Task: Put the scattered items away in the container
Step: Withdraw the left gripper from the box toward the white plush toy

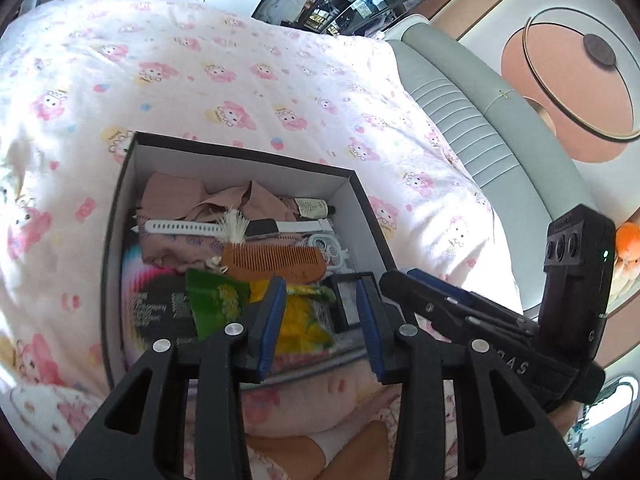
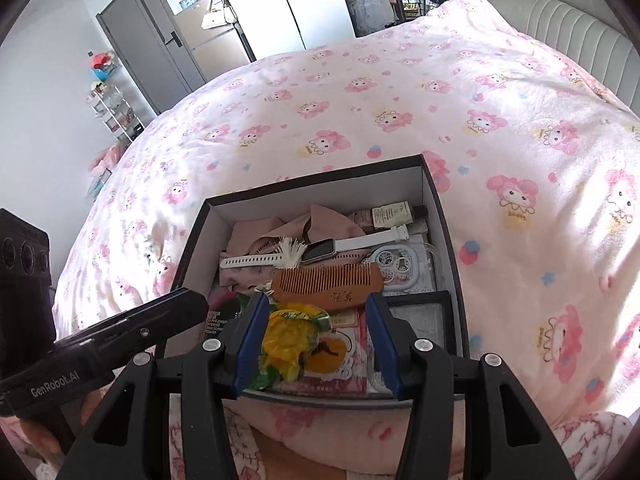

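A black box (image 1: 120, 184) with a white inside sits on the bed; it also shows in the right wrist view (image 2: 320, 178). Inside lie a wooden comb (image 1: 276, 262) (image 2: 332, 284), a white-strapped watch (image 1: 240, 227) (image 2: 320, 250), pink cloth (image 1: 192, 196) (image 2: 276, 232), a yellow-green packet (image 1: 296, 316) (image 2: 288, 340), a small tube (image 2: 390, 213) and a round white item (image 2: 394, 264). My left gripper (image 1: 322, 324) is open and empty over the box's near edge. My right gripper (image 2: 316, 344) is open and empty, just above the packet.
The pink cartoon-print quilt (image 2: 400, 100) covers the bed around the box. A grey padded headboard (image 1: 480, 120) runs along the right. A grey wardrobe (image 2: 152, 40) and a shelf rack (image 2: 112, 108) stand across the room. The other gripper's body (image 1: 500, 312) (image 2: 120, 332) crosses each view.
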{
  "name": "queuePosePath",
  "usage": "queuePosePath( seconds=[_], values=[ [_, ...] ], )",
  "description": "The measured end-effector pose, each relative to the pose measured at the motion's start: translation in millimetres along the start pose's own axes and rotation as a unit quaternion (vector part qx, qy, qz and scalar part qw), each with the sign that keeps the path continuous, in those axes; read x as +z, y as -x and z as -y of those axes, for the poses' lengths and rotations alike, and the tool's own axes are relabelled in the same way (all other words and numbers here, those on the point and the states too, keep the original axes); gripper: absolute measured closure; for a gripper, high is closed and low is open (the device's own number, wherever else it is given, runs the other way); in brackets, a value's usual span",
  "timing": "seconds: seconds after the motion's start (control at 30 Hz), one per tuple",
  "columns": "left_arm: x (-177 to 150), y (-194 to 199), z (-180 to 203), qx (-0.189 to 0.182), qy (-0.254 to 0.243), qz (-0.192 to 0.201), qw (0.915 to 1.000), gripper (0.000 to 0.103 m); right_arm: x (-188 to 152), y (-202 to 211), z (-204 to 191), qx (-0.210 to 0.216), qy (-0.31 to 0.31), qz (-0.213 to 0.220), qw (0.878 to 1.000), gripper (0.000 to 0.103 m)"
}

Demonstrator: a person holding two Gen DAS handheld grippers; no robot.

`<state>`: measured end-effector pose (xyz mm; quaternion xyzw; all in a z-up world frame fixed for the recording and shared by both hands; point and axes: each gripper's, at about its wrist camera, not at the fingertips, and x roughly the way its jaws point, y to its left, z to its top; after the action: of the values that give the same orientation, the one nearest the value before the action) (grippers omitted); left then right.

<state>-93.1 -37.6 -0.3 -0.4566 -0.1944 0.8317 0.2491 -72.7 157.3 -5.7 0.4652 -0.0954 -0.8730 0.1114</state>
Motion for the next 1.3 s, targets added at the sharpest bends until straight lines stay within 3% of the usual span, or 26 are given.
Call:
queuePosePath(
  seconds=[0.3,0.6,1.03,1.3],
  values=[
    [-31.9,41.6,5.7,0.010,-0.007,0.015,0.9998,0.067,-31.5,16.9,-39.5,0.026,0.032,-0.007,0.999,0.057],
    [-49.8,92.1,-31.8,0.037,0.024,0.043,0.9981,0.065,-38.9,13.5,-97.5,0.041,0.094,-0.011,0.995,0.057],
    [-54.7,138.1,-136.2,0.094,0.120,0.087,0.9845,0.065,-34.4,-52.8,-198.7,0.104,0.160,-0.068,0.979,0.057],
    [-32.6,129.9,-231.0,0.137,0.199,0.107,0.9646,0.065,-0.4,-121.1,-240.4,0.110,0.150,-0.107,0.977,0.057]
  ],
)
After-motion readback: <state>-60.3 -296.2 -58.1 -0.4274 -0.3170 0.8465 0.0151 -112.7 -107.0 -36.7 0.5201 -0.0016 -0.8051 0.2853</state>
